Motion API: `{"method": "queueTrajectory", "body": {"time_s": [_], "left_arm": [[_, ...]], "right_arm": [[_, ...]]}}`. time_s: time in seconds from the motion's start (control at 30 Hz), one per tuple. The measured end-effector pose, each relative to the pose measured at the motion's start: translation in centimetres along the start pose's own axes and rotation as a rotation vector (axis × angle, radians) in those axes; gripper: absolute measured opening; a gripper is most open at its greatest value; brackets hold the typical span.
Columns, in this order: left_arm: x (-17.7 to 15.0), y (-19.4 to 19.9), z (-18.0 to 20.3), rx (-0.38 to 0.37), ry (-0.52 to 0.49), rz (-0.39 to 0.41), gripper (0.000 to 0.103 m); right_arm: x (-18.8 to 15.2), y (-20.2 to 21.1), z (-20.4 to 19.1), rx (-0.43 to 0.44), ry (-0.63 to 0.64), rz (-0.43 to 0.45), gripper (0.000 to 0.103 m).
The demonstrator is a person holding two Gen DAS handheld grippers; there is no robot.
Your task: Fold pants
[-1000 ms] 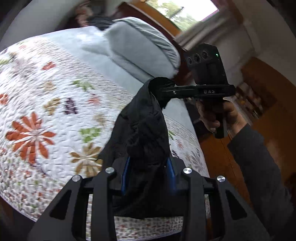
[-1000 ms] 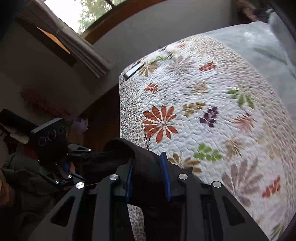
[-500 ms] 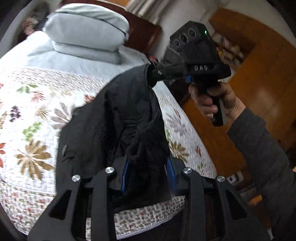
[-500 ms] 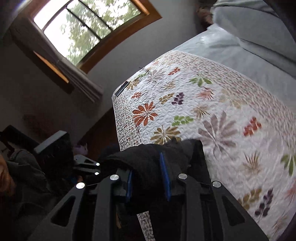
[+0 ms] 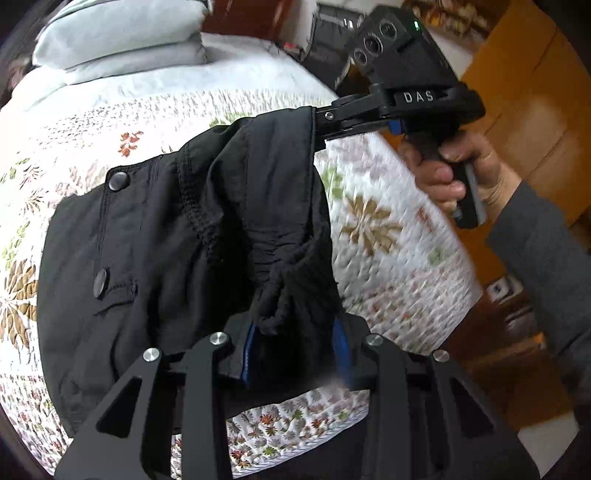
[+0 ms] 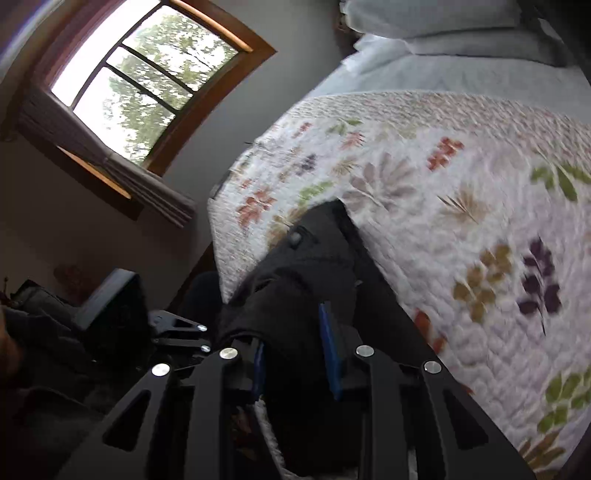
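As the pants (image 5: 177, 236) are carried in over the quilt (image 5: 388, 236), more of the dark cloth is spread on the bed than half a second ago, when it hung bunched between the two tools; a second ago only a narrow hank was seen.

Item: pants, black, two snaps shown, waist end lifted, lower part draped on the quilt.

Left gripper (image 5: 291, 354): clenched on a gathered fold of the pants, blue pads pressed into the cloth.

Right gripper (image 6: 295, 354): likewise clenched on the pants; in the left view its tip is seen pinching the cloth's upper edge, with the hand (image 5: 454, 173) on its grip.

Judgement: the garment is being laid out flat, so folding proper is not yet begun.

Writing: "DAS" is read on the right gripper's body. No other label is legible.

Also noted: pillows (image 5: 122, 33), window (image 6: 144, 85).
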State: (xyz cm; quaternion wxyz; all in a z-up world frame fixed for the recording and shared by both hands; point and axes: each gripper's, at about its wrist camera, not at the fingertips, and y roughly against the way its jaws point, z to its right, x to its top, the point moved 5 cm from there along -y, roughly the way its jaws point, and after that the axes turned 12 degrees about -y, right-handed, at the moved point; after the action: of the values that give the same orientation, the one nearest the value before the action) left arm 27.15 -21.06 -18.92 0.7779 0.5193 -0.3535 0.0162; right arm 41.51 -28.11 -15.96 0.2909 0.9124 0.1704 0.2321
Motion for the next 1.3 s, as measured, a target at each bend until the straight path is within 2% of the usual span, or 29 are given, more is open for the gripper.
{"method": "queueTrajectory", "body": {"time_s": [0.13, 0.2, 0.27, 0.3, 0.4, 0.43, 0.5, 0.57, 0.63, 0.77, 0.83, 0.9, 0.93, 0.97, 1.03, 1.13, 1.17, 1.23, 1.3], "left_arm": [[-1.0, -2.9, 0.6, 0.0, -0.026, -0.088, 0.041], [-1.4, -3.6, 1.0, -0.032, -0.022, -0.108, 0.051], [-1.8, -3.9, 0.5, -0.053, -0.02, -0.119, 0.057], [-2.0, -4.2, 0.7, -0.064, -0.024, -0.124, 0.066], [-2.7, -4.2, 1.2, -0.144, -0.002, -0.124, 0.078], [-2.7, -3.7, 1.5, -0.168, 0.0, -0.118, 0.085], [-3.2, -2.5, 2.0, -0.208, 0.0, -0.094, 0.09], [-3.7, -0.4, 1.3, -0.26, 0.022, -0.06, 0.09], [-3.8, 1.6, 0.1, -0.281, 0.044, -0.001, 0.092], [-3.0, 5.2, -3.8, -0.141, 0.048, 0.16, 0.098], [-2.6, 5.4, -5.8, -0.048, 0.042, 0.195, 0.098], [-2.6, 4.3, -7.2, 0.002, 0.036, 0.174, 0.098], [-2.8, 3.7, -7.6, -0.011, 0.048, 0.155, 0.098], [-3.0, 3.0, -7.7, -0.029, 0.058, 0.135, 0.098], [-3.6, 1.5, -7.7, -0.06, 0.069, 0.105, 0.098], [-4.6, -0.3, -7.4, -0.068, 0.055, 0.079, 0.098], [-4.7, -0.9, -7.2, -0.06, 0.049, 0.073, 0.098], [-5.3, -2.1, -7.0, -0.027, 0.018, 0.042, 0.098], [-5.7, -2.4, -6.5, 0.02, -0.024, 0.033, 0.099]], "right_arm": [[-2.3, -0.8, 3.2, -0.054, -0.036, 0.008, 0.027], [-3.2, -0.8, 4.8, -0.083, -0.074, 0.036, 0.034], [-4.4, -0.5, 6.6, -0.109, -0.157, 0.066, 0.055], [-5.0, -0.3, 7.4, -0.116, -0.198, 0.09, 0.057], [-7.0, 0.7, 8.9, -0.1, -0.313, 0.178, 0.063], [-7.5, 1.2, 9.1, -0.071, -0.346, 0.21, 0.064], [-8.6, 2.3, 8.7, 0.044, -0.415, 0.305, 0.064], [-9.5, 2.5, 8.3, 0.157, -0.482, 0.383, 0.083], [-9.8, 1.5, 8.0, 0.159, -0.519, 0.405, 0.083], [-9.0, -0.6, 7.6, 0.094, -0.506, 0.409, 0.083], [-8.4, -1.8, 7.6, 0.075, -0.512, 0.389, 0.081], [-7.9, -3.0, 7.2, 0.09, -0.479, 0.352, 0.054], [-7.8, -3.2, 6.8, 0.082, -0.456, 0.345, 0.04], [-7.8, -3.1, 6.4, 0.065, -0.418, 0.345, 0.031], [-8.1, -2.8, 6.3, 0.066, -0.391, 0.352, 0.022], [-9.6, -2.6, 8.5, 0.048, -0.438, 0.372, 0.022], [-10.0, -3.0, 9.3, 0.033, -0.458, 0.361, 0.027], [-10.9, -3.4, 9.3, -0.021, -0.451, 0.36, 0.029], [-11.7, -2.2, 8.4, -0.095, -0.439, 0.409, 0.042]]}}
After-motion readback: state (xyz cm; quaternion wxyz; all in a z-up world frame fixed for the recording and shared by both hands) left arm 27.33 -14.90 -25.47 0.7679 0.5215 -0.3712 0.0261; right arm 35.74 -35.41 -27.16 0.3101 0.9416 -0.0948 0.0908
